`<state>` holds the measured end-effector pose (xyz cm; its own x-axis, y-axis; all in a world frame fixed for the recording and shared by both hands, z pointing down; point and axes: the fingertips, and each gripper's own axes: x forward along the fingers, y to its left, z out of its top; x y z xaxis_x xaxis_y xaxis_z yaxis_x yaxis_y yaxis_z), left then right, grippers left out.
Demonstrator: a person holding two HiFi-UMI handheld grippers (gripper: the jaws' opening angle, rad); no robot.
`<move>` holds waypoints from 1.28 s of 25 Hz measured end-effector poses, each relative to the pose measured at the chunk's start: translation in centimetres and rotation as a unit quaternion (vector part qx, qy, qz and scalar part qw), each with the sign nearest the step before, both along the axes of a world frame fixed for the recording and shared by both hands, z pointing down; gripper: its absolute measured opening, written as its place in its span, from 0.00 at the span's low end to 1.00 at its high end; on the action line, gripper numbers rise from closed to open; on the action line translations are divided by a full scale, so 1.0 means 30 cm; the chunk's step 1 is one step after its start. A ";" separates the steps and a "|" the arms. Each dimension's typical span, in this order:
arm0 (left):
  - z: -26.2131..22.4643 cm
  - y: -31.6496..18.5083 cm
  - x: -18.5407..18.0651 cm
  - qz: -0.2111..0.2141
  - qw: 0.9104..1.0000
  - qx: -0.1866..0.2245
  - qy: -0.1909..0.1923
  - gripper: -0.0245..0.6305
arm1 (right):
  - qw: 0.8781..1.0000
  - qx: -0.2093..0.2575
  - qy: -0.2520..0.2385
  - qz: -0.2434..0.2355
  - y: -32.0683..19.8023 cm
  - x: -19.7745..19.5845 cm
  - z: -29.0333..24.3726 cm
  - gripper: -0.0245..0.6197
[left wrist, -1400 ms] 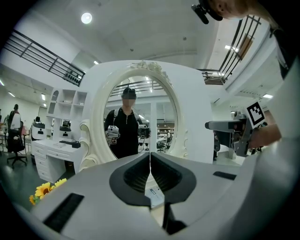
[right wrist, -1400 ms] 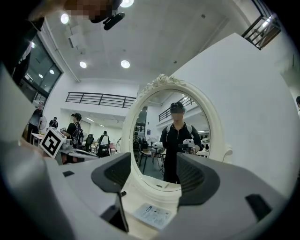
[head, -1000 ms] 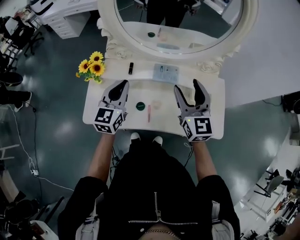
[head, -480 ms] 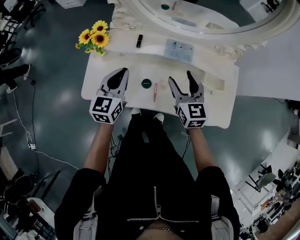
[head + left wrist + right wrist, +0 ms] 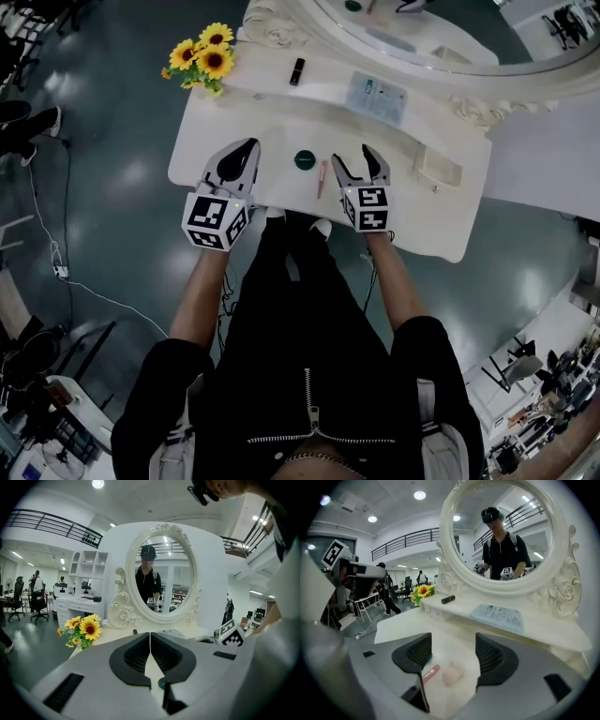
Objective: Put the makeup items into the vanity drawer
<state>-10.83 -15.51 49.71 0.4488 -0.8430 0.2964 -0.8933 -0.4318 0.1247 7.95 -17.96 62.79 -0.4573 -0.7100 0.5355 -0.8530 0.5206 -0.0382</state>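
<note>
On the white vanity top (image 5: 272,117) lie a round green compact (image 5: 303,159), a pink tube (image 5: 322,176) and a pale pink puff (image 5: 452,673). My right gripper (image 5: 362,165) stands open just right of the tube. In the right gripper view (image 5: 452,651) the puff lies between the jaws, with the tube (image 5: 430,672) by the left jaw. My left gripper (image 5: 240,159) is shut and empty, left of the compact (image 5: 161,683). A black lipstick (image 5: 297,70) lies on the raised back shelf. No open drawer shows.
Sunflowers (image 5: 208,58) stand at the back left corner. A printed leaflet (image 5: 378,96) lies on the shelf below the oval mirror (image 5: 164,581). A small cream tray (image 5: 437,167) sits at the right. The person's legs stand against the vanity's front edge.
My right gripper has moved left and nearer the pink tube and puff, its jaws narrower than before. The left gripper has stayed shut in its place beside the compact.
</note>
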 end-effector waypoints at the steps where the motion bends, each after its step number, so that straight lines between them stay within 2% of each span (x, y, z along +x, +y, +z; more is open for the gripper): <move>1: 0.002 0.006 -0.011 -0.004 1.000 -0.001 -0.001 0.07 | 1.000 -0.014 0.004 0.002 0.001 -0.002 0.040 0.47; 8: 0.025 0.050 -0.092 -0.034 0.999 -0.014 -0.009 0.07 | 0.992 -0.119 0.010 0.034 0.016 0.004 0.277 0.46; 14: 0.038 0.076 -0.138 -0.052 0.998 -0.020 -0.012 0.07 | 0.987 -0.151 0.017 0.045 0.030 0.012 0.346 0.40; 19: 0.046 0.080 -0.139 -0.051 0.998 -0.023 -0.012 0.07 | 0.985 -0.162 0.016 0.061 0.038 0.022 0.363 0.34; 23: 0.049 0.079 -0.128 -0.049 0.998 -0.023 -0.011 0.07 | 0.985 -0.159 0.010 0.063 0.032 0.029 0.352 0.34; 28: 0.039 0.061 -0.107 -0.037 0.999 -0.017 -0.011 0.07 | 0.990 -0.125 -0.005 0.065 -0.001 0.036 0.263 0.34; 32: 0.010 0.035 -0.080 -0.025 1.000 -0.005 -0.009 0.07 | 0.995 -0.080 -0.021 0.062 -0.054 0.037 0.125 0.34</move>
